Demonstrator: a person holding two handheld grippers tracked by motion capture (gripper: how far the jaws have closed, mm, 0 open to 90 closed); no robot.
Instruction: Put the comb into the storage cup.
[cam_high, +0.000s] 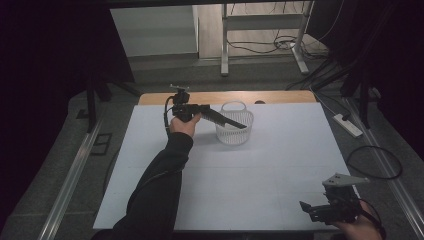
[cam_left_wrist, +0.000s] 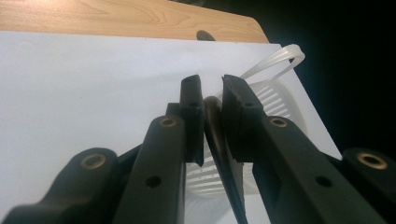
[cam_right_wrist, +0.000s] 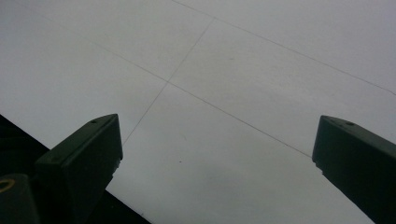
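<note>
A white slatted plastic basket (cam_high: 234, 131) with a hoop handle stands at the far middle of the white table (cam_high: 260, 170). My left gripper (cam_high: 243, 125) reaches over the basket's rim from the left. In the left gripper view its jaws (cam_left_wrist: 212, 81) stand close together with a thin dark utensil (cam_left_wrist: 214, 116) upright between the pads, its lower end running down toward the basket (cam_left_wrist: 275, 95). What the utensil is cannot be made out. My right gripper (cam_high: 306, 208) hovers low at the near right corner of the table, open with nothing between its jaws (cam_right_wrist: 215, 149).
A strip of bare wood (cam_high: 225, 97) runs along the table's far edge. Beyond it stand metal desk legs (cam_high: 224, 45) and floor cables. A power strip (cam_high: 347, 125) and a cable loop lie on the floor to the right. Dark curtains border both sides.
</note>
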